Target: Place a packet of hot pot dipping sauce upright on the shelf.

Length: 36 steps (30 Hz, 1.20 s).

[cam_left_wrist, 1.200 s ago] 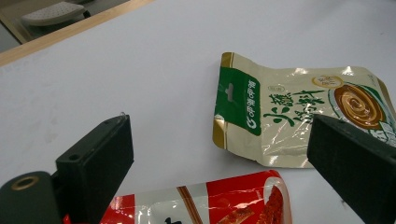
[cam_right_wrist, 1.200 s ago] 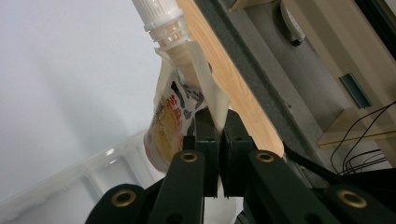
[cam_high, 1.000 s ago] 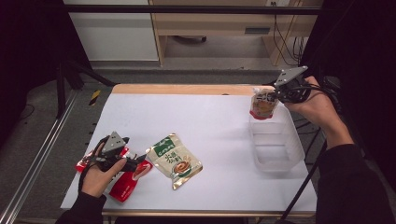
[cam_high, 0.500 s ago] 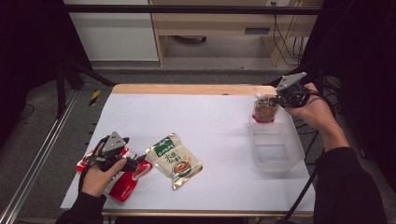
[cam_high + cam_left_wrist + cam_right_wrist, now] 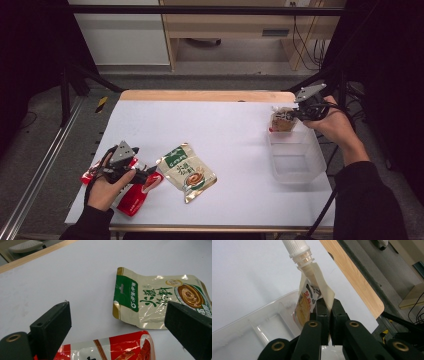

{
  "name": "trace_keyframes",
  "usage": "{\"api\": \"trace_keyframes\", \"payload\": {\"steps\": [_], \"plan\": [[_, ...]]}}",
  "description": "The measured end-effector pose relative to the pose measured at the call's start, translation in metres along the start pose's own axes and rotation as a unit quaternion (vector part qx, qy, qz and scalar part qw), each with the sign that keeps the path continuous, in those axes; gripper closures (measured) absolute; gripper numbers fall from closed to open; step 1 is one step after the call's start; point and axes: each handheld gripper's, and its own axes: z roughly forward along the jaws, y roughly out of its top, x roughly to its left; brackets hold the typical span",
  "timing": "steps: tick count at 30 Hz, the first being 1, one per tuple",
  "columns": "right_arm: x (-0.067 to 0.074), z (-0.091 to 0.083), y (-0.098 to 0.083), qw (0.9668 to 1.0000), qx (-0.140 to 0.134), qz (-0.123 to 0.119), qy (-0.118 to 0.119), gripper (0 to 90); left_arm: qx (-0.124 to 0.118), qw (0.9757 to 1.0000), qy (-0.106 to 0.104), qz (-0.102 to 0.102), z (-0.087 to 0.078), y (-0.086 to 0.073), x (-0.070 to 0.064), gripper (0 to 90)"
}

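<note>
Two grippers are working over one white table (image 5: 230, 130), which is taking up most of the high view, its wooden far edge showing. At the right side a clear plastic bin (image 5: 296, 161) is sitting on the tabletop, open at the top. Near left, a green and gold snack pouch (image 5: 186, 171) is lying flat with its green end pointing far left, and just left of it a red snack packet (image 5: 134, 194) is lying partly under the person's left hand (image 5: 102, 187). Above the bin's far rim the right gripper (image 5: 299, 114) is holding a small spouted pouch (image 5: 282, 120); in the right gripper view its jaws are pressing together on the pouch's (image 5: 312, 296) flat edge, the white screw cap (image 5: 295, 248) is pointing away from the camera, and the pouch body is hanging over the bin's (image 5: 262, 315) inner wall. The left gripper (image 5: 145, 175) is hovering low over the red packet (image 5: 110, 350), jaws standing wide apart with nothing between the pads, the green pouch (image 5: 155, 302) lying just beyond them on the bare table (image 5: 75, 272).
</note>
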Motion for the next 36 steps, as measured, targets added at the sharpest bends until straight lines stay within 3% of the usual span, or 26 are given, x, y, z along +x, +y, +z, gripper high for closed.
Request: {"api": "trace_keyframes", "payload": {"steps": [15,23,26,27,28,29,30,33,36], "plan": [[0.004,0.011,-0.004,0.9998,-0.004,0.014,0.014,87.3,-0.002,1.0,0.001,-0.004,0.0,0.0,0.001,6.7],[0.001,0.01,-0.006,0.9994,0.007,0.031,0.01,84.2,-0.001,1.0,0.0,-0.006,0.0,0.0,0.001,6.6],[0.0,0.009,-0.008,0.999,0.009,0.043,0.011,79.6,0.0,1.0,-0.001,-0.005,0.001,0.0,0.0,6.6],[0.0,0.008,-0.009,0.9985,0.011,0.052,0.012,70.7,0.002,1.0,-0.002,-0.004,0.001,0.0,0.0,6.6],[0.0,0.008,-0.009,0.9985,0.011,0.052,0.012,70.7,0.002,1.0,-0.002,-0.004,0.001,0.0,0.0,6.6],[0.001,0.008,-0.009,0.998,0.01,0.061,0.014,60.1,0.003,1.0,-0.002,-0.004,0.001,0.0,0.0,6.5],[0.002,0.007,-0.008,0.9978,0.006,0.063,0.018,56.4,0.003,1.0,-0.002,-0.004,0.001,0.0,0.0,6.4],[0.003,0.001,-0.006,0.9973,0.0,0.073,0.009,44.7,0.002,1.0,-0.001,-0.006,0.001,-0.001,0.001,6.4],[0.005,-0.004,-0.005,0.997,-0.008,0.077,-0.005,39.7,0.004,1.0,-0.001,-0.005,0.001,-0.001,0.001,6.4]]}}
